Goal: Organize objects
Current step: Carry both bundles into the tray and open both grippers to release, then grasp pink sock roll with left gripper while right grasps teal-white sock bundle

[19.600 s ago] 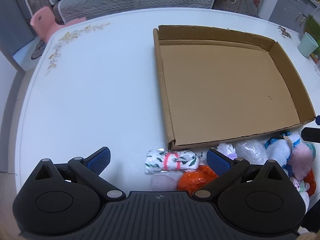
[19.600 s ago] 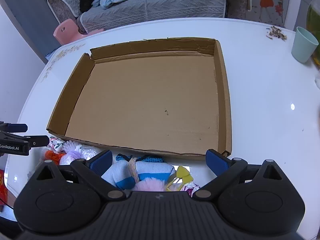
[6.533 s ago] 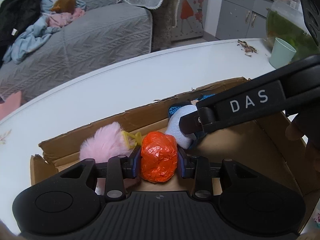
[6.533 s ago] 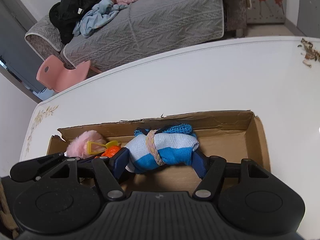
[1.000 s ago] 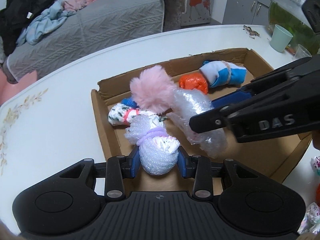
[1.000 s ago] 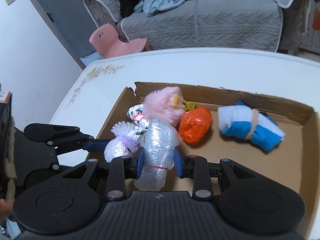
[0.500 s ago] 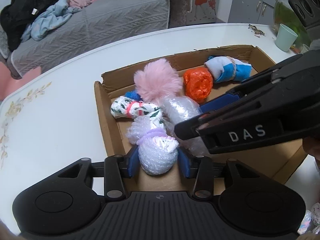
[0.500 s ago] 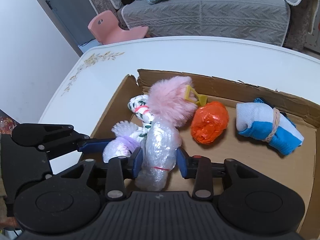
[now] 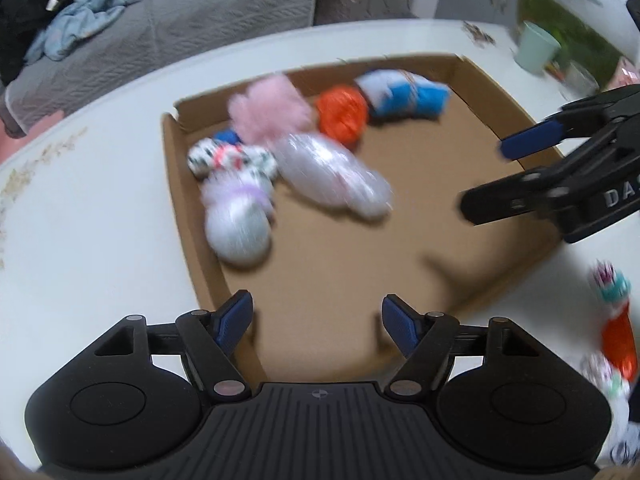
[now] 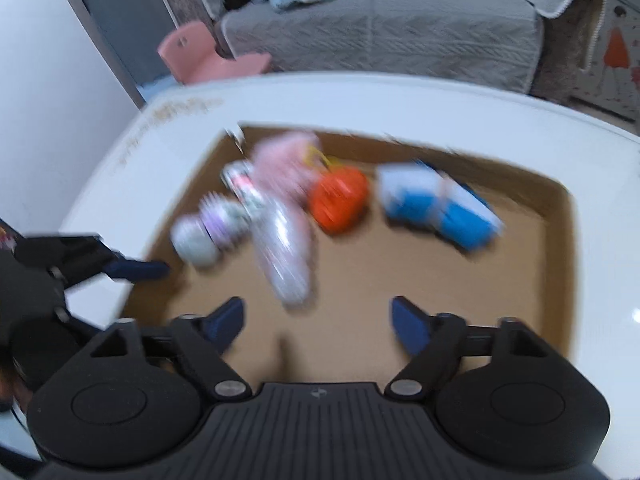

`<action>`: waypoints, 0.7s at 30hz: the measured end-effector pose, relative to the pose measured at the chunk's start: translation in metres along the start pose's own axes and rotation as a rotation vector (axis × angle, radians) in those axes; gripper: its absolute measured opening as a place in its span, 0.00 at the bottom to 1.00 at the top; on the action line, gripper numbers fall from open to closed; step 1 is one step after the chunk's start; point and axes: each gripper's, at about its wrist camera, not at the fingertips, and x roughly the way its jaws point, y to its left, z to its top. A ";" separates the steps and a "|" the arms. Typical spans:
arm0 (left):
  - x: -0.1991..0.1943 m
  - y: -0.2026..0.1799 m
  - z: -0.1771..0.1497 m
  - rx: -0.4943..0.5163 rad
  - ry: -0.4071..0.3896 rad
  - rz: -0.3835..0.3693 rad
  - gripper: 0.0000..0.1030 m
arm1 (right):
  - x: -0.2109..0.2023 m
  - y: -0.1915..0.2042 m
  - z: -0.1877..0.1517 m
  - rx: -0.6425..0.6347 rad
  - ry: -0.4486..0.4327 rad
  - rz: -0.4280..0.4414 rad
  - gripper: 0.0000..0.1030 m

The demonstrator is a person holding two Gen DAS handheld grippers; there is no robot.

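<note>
White table (image 9: 100, 216): seen beneath and to both sides of the jaws in each view. Cardboard tray (image 9: 460, 168): set on the table, its bare floor directly below and ahead of both pairs of jaws. Left gripper (image 9: 317, 320): jaws spread wide and opening, nothing between them. Right gripper (image 10: 318, 322): jaws likewise wide and opening, nothing held. Blue-and-white knitted bundle (image 10: 438, 204): laid far ahead of the right jaws, toward the right. Clear bubble-wrap roll (image 10: 286, 248): laid on the tray floor just ahead of the right jaws, released. Pink fluffy ball (image 9: 270, 110): placed beyond that roll. White bubble-wrapped bundle with purple tie (image 9: 238, 212): laid ahead of the left jaws, by the tray's left wall. Orange bundle (image 10: 340, 198): between fluffy ball and knitted bundle. Floral roll (image 9: 230, 156): blurred, beyond the white bundle.
</note>
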 end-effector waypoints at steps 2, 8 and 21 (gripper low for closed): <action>-0.001 -0.004 -0.005 -0.020 0.008 -0.010 0.75 | -0.006 -0.008 -0.016 0.006 0.028 -0.044 0.91; -0.004 -0.009 -0.010 -0.064 0.043 -0.038 0.75 | -0.006 -0.023 -0.049 0.054 0.067 -0.091 0.99; -0.002 -0.012 -0.013 -0.054 0.094 -0.046 0.75 | -0.014 -0.017 -0.084 0.112 0.184 -0.157 0.99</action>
